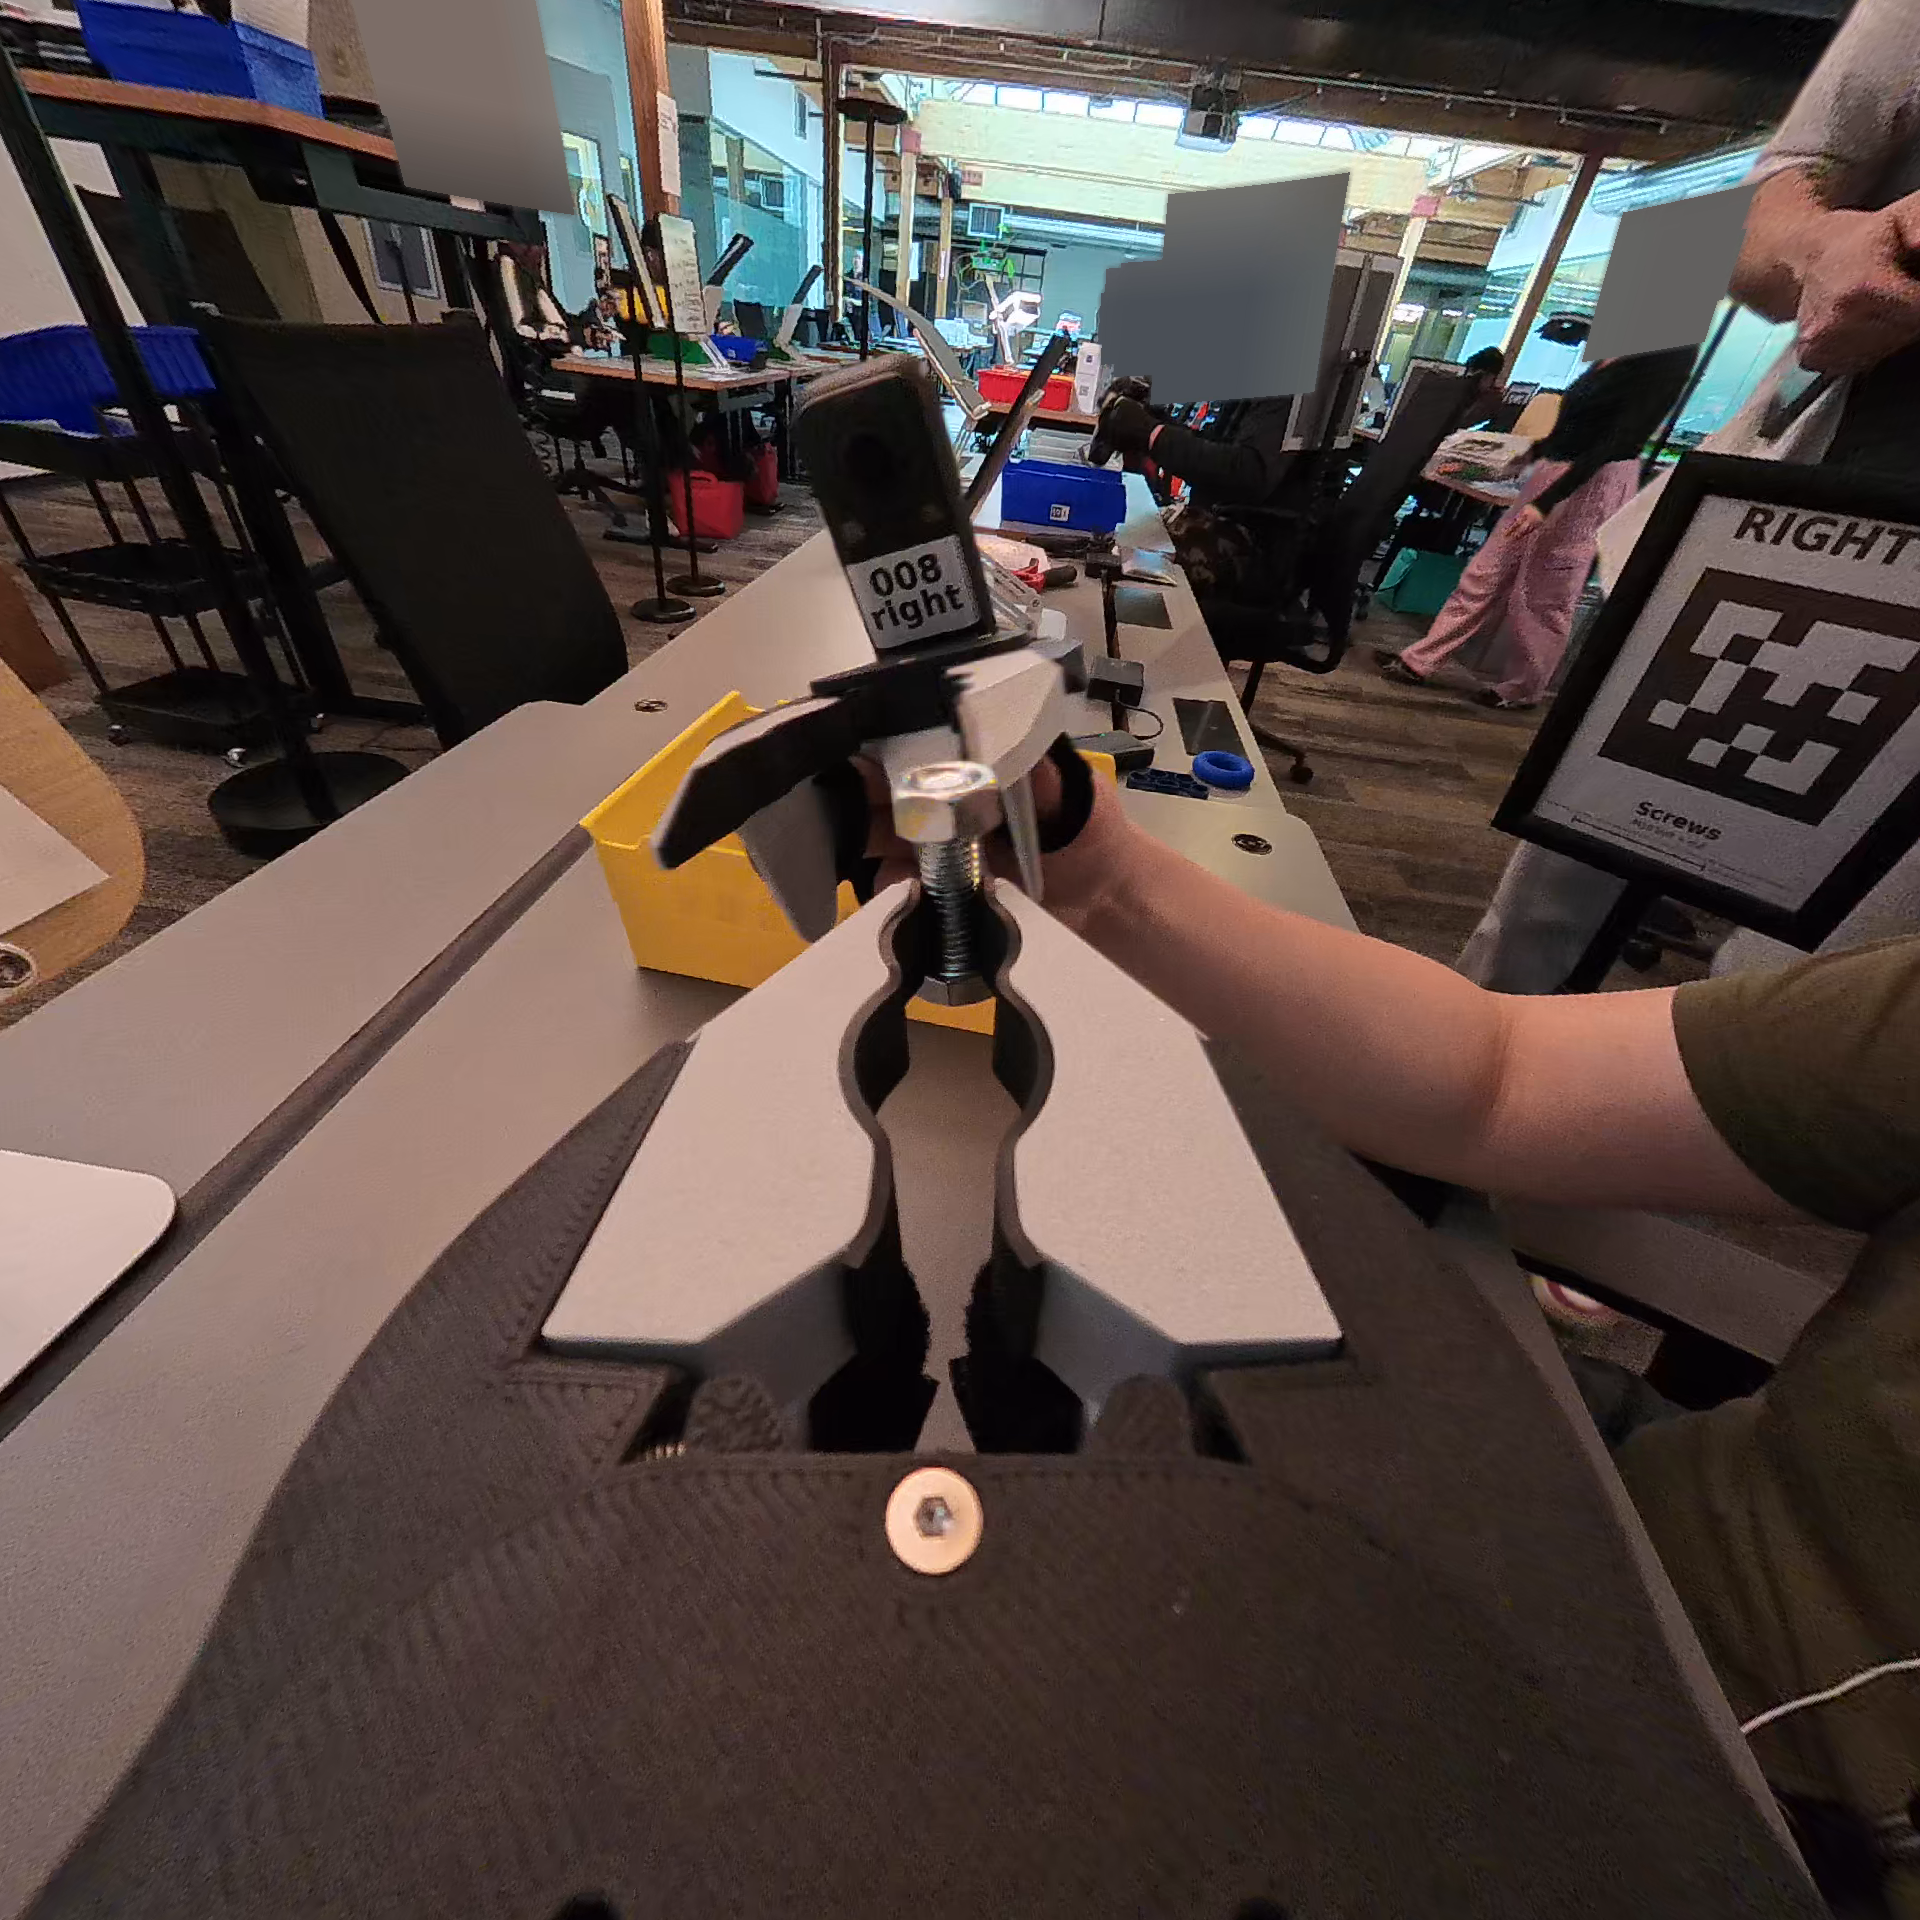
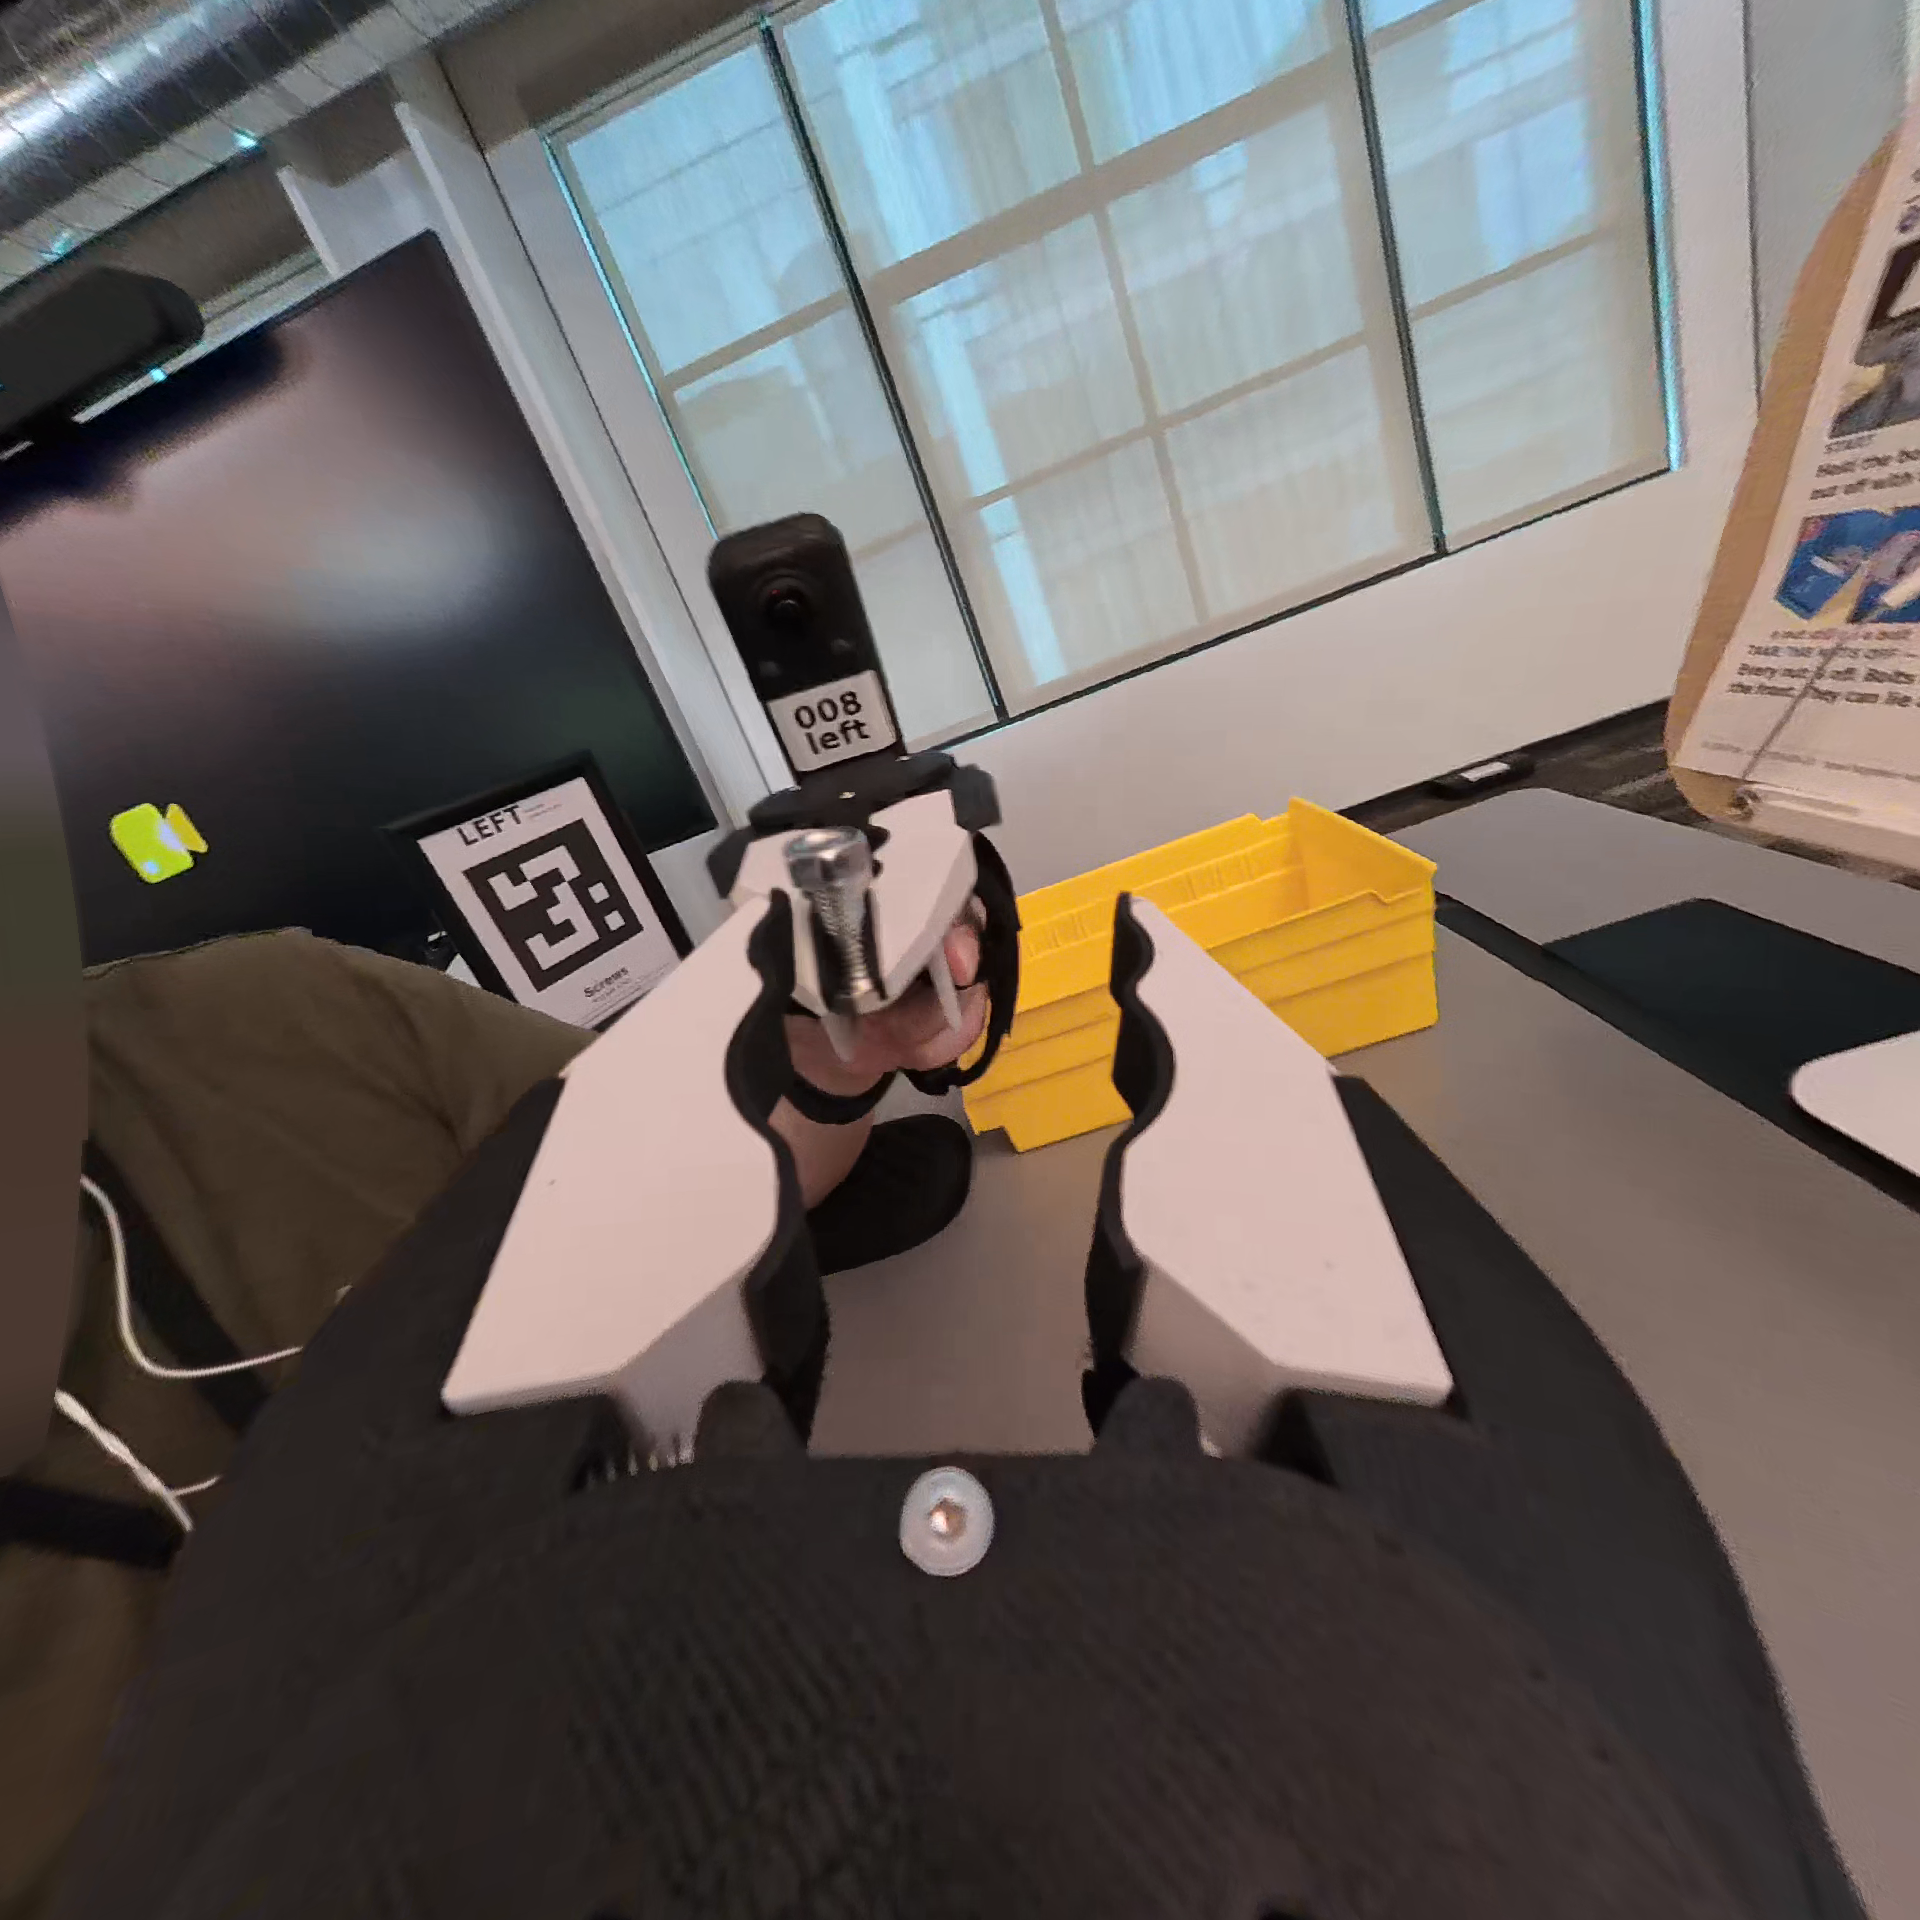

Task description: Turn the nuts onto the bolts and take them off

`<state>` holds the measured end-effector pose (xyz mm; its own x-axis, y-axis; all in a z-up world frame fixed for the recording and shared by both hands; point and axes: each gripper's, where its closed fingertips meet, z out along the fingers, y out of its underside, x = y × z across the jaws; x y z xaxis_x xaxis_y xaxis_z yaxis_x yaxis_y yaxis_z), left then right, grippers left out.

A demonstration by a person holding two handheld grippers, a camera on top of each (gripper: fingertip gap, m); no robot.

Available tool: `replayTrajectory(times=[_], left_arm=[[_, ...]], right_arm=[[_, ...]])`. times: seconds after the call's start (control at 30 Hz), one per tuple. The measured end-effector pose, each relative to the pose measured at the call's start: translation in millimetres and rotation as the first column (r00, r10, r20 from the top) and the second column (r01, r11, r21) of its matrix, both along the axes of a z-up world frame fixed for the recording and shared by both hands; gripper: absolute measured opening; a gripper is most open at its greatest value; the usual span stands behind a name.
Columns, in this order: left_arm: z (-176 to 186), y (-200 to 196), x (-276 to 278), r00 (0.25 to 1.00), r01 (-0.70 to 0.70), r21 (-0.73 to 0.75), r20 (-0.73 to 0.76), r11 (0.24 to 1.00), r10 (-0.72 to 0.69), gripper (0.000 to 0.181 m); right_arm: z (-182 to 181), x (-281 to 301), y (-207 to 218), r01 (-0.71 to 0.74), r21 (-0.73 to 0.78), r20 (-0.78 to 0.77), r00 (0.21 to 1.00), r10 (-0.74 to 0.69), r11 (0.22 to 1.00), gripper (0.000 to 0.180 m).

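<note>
A grey desk point(image 1: 312, 935) in an open office carries a yellow bin point(image 1: 665, 862) at 12 o'clock of the left gripper point(image 1: 951, 914). That gripper's fingers are closed on the shank of a bolt point(image 1: 951, 914), with a hex nut point(image 1: 940, 800) on its upper end. The right gripper point(image 2: 940, 935) stands wide open with nothing between its fingers, the bolt at its 11 o'clock.

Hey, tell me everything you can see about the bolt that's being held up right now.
The bolt is shiny silver metal with a threaded shank, held roughly upright above the grey table. The left gripper is shut on the shank near its lower end. A silver hex nut sits at its top. The right gripper is open, not gripping it. A yellow bin sits behind.
</note>
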<state>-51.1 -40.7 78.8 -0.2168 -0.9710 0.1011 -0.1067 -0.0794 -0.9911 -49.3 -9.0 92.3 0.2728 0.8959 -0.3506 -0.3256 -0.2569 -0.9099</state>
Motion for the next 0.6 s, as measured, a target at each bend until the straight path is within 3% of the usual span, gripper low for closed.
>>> replayTrajectory(times=[0.27,0.6], left_arm=[[-5.7,-5.8,3.8,1.000,0.007,0.021,-0.018,1.000,-0.006,0.007],[-1.8,-0.6,0.5,1.000,-0.010,0.022,-0.007,1.000,0.011,0.007]], right_arm=[[0.1,-26.7,-0.2,0.058,0.068,0.113,0.992,-0.065,0.996,0.061],[7.9,-15.7,-9.4,0.018,0.069,0.051,0.998,-0.022,0.997,0.061]])
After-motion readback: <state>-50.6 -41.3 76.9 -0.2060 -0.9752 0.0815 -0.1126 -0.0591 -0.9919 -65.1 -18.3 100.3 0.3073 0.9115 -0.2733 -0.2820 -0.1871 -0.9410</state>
